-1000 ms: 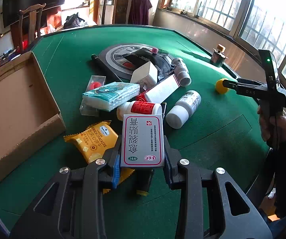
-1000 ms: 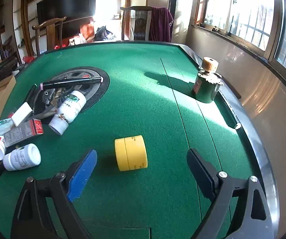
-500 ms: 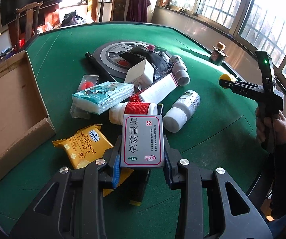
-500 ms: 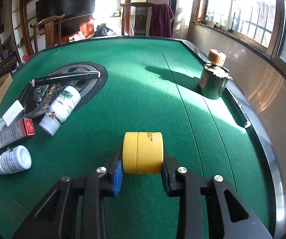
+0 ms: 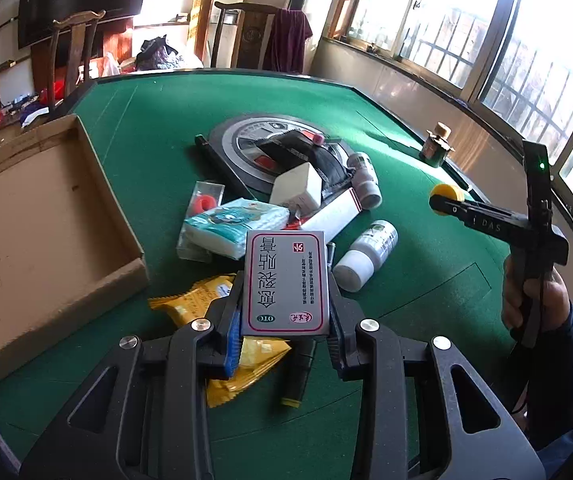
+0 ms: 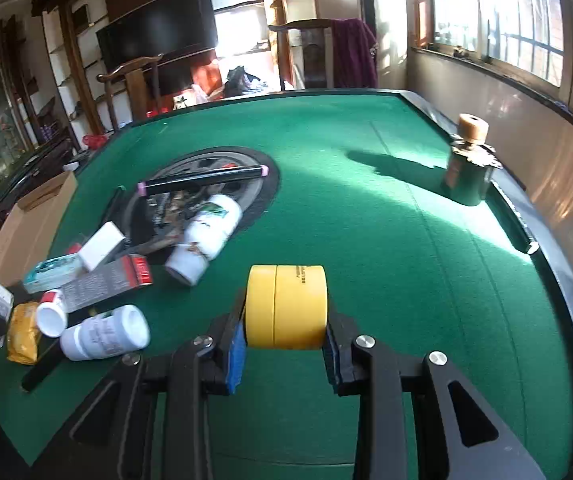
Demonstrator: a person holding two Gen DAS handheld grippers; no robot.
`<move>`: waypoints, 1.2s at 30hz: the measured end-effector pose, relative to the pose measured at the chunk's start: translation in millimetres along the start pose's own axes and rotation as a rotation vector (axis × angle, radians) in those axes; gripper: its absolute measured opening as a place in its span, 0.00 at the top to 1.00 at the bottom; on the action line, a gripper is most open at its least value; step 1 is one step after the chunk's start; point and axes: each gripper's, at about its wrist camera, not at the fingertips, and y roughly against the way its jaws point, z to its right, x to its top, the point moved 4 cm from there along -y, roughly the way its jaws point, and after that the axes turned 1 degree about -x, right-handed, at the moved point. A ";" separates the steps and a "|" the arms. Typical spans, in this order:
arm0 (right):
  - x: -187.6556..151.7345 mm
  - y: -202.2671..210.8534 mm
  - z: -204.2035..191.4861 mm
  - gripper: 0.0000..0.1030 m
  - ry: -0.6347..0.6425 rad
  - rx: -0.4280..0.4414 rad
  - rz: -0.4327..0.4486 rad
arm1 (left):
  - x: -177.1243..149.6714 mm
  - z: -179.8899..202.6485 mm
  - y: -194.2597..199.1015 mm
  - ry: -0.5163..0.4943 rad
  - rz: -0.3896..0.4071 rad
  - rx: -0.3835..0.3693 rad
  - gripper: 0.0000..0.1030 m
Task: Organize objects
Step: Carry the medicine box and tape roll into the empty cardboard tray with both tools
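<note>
A green felt table [image 5: 426,288] fills both wrist views, its centre strewn with bottles, packets and cartons around a round grey inset. At the left edge of the left wrist view lies the open cardboard box [image 5: 38,216], a shallow tray with its long side running from the lower left corner up toward the table's far rim; the right wrist view shows only a corner of it, far left [image 6: 26,220].

The left gripper [image 5: 285,320] is clamped on a grey medicine carton [image 5: 286,280], held flat, face up, its long axis pointing away from the camera, above a yellow snack packet [image 5: 190,300] in the lower middle of the frame. The right gripper [image 6: 285,340] is clamped on a yellow tape roll [image 6: 286,306], pads pressing its two flat faces, the roll's axis lying across the frame; seen from the left wrist, the same roll [image 5: 446,198] hangs at middle right, well clear of the pile.

The move ahead probably turns on the box: it lies to the left of both loads, just beside the left gripper and well apart from the right one, with the clutter between. The left hand looks the likelier to deliver first. A dark green jar [image 6: 468,178] stands alone at the table's right rim, apart from everything.
</note>
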 end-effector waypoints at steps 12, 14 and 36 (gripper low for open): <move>22.6 -0.8 -157.6 0.69 0.204 0.222 -0.081 | 10.6 -79.7 45.0 0.123 0.078 0.103 0.67; 28.2 -5.8 -183.5 0.69 0.235 0.246 -0.104 | 12.7 -93.4 48.3 0.142 0.082 0.115 0.67; 151.4 -112.7 -329.0 0.69 0.155 0.249 -0.269 | 109.4 -250.8 -3.8 0.450 0.019 0.276 0.67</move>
